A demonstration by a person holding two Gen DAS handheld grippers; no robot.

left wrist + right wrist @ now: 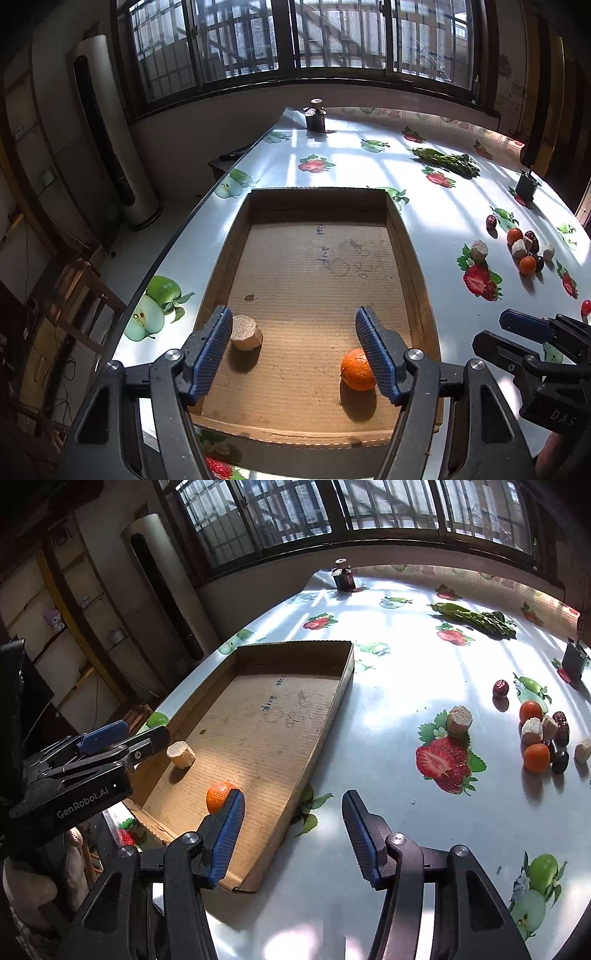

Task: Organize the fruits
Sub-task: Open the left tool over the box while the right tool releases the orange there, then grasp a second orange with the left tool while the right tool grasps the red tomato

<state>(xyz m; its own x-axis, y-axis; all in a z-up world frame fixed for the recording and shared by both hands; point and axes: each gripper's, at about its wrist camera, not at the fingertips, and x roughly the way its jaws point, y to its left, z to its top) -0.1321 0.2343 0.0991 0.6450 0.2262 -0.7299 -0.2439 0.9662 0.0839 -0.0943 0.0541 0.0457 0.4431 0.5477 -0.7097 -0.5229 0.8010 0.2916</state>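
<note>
My left gripper (295,354) stood with its blue ribbed jaws apart and nothing between them, poised over the near end of the shallow brown cardboard tray (413,258). My right gripper (291,834) was likewise released and empty, its jaws spread above the near right corner of that tray.

Inside the tray, near its front wall, lay a small round orange mandarin (357,369) to the right and a pale tan stubby cylinder, cork-like, (245,332) to the left. Both rested free on the tray floor; neither was touched by a pad.

Well right of the tray, on the glossy fruit-printed tablecloth (388,686), sat the remaining pile (543,734): two more mandarins, dark red dates, several more tan cylinders. Another tan cylinder (459,720) stood between pile and tray. A bunch of green leaves (476,618) lay beyond the tray's far right.

Judgement: a drop-off looked complete, with sorting barely begun. The next move called for swinging right to the pile and closing on one piece, without scattering its neighbours.
</note>
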